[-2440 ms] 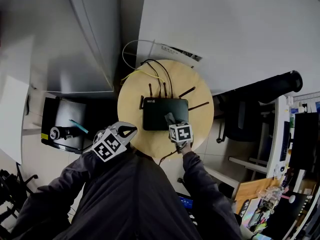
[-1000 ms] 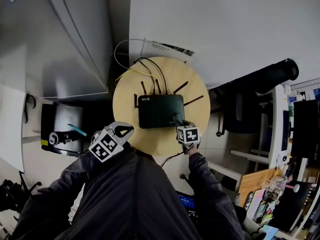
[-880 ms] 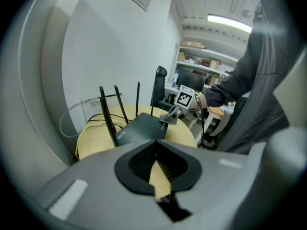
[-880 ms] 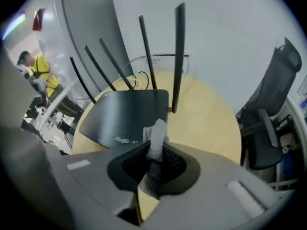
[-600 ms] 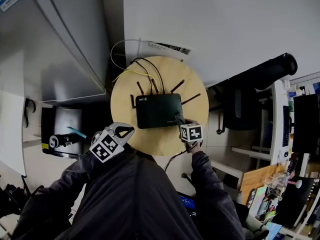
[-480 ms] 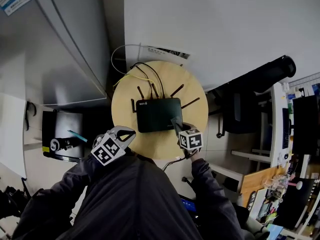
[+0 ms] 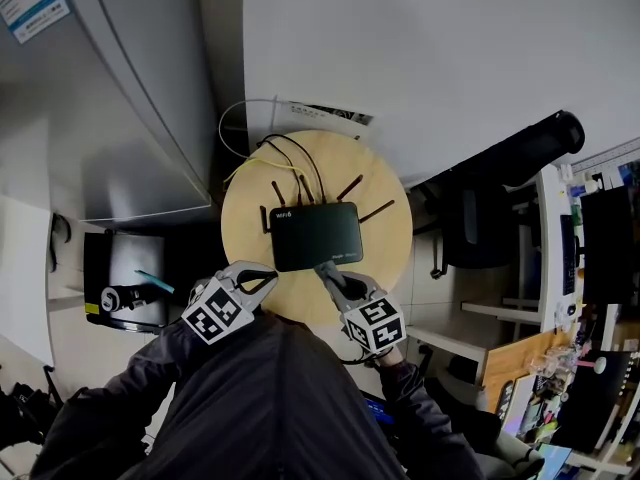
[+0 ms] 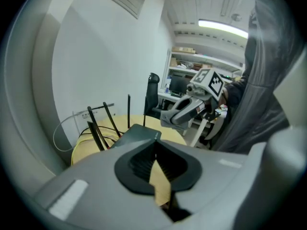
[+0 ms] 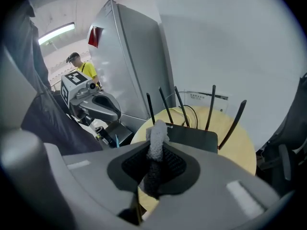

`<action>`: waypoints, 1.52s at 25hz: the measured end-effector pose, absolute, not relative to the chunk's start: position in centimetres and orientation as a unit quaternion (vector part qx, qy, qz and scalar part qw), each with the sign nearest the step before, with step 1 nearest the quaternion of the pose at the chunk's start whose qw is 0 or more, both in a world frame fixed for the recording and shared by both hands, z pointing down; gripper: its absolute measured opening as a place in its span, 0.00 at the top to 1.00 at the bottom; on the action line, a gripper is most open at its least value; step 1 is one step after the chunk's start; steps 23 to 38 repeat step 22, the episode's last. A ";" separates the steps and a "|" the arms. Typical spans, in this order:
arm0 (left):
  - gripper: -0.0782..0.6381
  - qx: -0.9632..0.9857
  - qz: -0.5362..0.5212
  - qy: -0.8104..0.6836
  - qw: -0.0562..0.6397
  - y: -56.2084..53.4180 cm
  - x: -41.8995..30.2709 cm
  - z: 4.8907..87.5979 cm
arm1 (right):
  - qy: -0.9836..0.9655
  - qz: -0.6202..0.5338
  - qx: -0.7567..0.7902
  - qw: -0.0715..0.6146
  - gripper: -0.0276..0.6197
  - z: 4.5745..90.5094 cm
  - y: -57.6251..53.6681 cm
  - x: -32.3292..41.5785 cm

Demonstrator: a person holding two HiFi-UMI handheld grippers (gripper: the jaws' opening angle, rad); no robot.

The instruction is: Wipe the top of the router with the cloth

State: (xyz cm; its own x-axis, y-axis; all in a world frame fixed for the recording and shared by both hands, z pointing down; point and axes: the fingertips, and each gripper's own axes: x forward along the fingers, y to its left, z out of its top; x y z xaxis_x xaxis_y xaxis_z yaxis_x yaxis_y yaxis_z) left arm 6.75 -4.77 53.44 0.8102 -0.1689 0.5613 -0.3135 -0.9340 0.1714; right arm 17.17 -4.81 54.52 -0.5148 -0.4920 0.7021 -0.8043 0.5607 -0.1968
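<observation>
A black router [image 7: 315, 236] with several thin antennas lies flat on a small round wooden table [image 7: 385, 233]. My right gripper [image 7: 332, 276] hovers at the table's near edge, just short of the router's front right corner, shut on a grey cloth [image 9: 157, 133] that sticks up between its jaws. In the right gripper view the router [image 9: 192, 137] lies just ahead of the cloth. My left gripper [image 7: 256, 276] is shut and holds nothing, at the table's near left edge, apart from the router [image 8: 139, 131].
Black and yellow cables [image 7: 275, 153] run from the router's back off the table's far side. A tall grey cabinet [image 7: 120, 88] stands to the left, a black chair [image 7: 480, 218] to the right. A dark box [image 7: 125, 268] sits on the floor at left. A person in yellow [image 9: 81, 68] stands far back.
My right gripper, with the cloth, has drawn back from the router's right front part toward me, to the table's near edge. The left gripper has kept its place.
</observation>
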 end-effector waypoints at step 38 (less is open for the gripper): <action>0.89 0.946 0.272 -0.114 0.131 -5.5 6.2 53.7 | -0.832 0.260 0.381 0.309 0.90 54.1 -4.7 15.0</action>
